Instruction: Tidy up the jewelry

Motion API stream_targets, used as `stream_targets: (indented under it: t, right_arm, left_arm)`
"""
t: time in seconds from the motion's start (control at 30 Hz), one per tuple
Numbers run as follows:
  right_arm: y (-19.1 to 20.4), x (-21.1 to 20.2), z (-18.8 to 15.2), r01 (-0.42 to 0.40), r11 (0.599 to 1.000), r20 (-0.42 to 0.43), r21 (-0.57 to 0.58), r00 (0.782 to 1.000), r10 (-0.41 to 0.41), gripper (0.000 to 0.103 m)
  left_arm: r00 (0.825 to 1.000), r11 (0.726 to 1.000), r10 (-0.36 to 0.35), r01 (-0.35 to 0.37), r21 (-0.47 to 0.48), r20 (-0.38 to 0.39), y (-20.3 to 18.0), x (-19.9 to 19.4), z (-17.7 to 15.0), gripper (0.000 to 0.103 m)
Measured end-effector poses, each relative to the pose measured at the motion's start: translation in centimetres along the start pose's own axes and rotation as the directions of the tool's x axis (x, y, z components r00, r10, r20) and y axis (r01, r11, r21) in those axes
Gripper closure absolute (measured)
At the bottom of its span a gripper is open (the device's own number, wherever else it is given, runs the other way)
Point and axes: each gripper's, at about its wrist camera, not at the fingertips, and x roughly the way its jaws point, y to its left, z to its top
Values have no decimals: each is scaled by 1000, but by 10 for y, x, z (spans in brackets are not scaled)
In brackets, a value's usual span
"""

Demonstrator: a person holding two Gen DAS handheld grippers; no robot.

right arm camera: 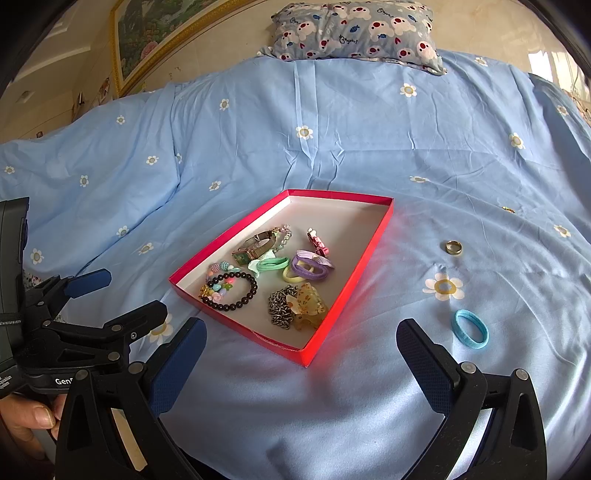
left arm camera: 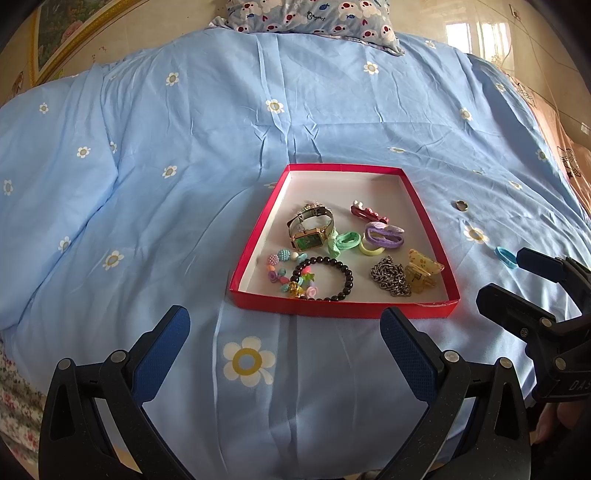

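Observation:
A shallow red box (left arm camera: 258, 225) (right arm camera: 354, 273) lies on the blue bedspread. Inside it are a green-faced watch (left arm camera: 310, 240), a dark bead bracelet (left arm camera: 345, 275) (right arm camera: 251, 290), a colourful bead bracelet (left arm camera: 282, 271), hair ties (left arm camera: 384, 240) (right arm camera: 310, 271), a metal chain (left arm camera: 391, 280) (right arm camera: 280, 306), a yellow claw clip (left arm camera: 424, 271) (right arm camera: 310, 306) and a red clip (left arm camera: 367, 213). Outside, to the right, lie a metal ring (left arm camera: 461, 205) (right arm camera: 453, 247) and a light blue hair tie (left arm camera: 505, 257) (right arm camera: 470, 328). My left gripper (left arm camera: 284, 332) (right arm camera: 127, 291) is open before the box. My right gripper (right arm camera: 301, 343) (left arm camera: 500, 275) is open near the box's corner.
A patterned pillow (right arm camera: 354, 31) (left arm camera: 314, 16) lies at the head of the bed. A framed picture (right arm camera: 155, 33) hangs on the left wall. A hand (right arm camera: 29, 417) holds the left gripper's handle. Bare bedspread (left arm camera: 147, 184) spreads to the left of the box.

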Motion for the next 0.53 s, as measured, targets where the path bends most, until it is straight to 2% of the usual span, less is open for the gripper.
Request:
stream_targets:
  t: [0.53]
  right_arm:
    - [-1,1,0,0,1000,-2,0,1000,0,0]
  left_arm:
    - [1000,1000,-6,6,-2,1,-4,9,4,0]
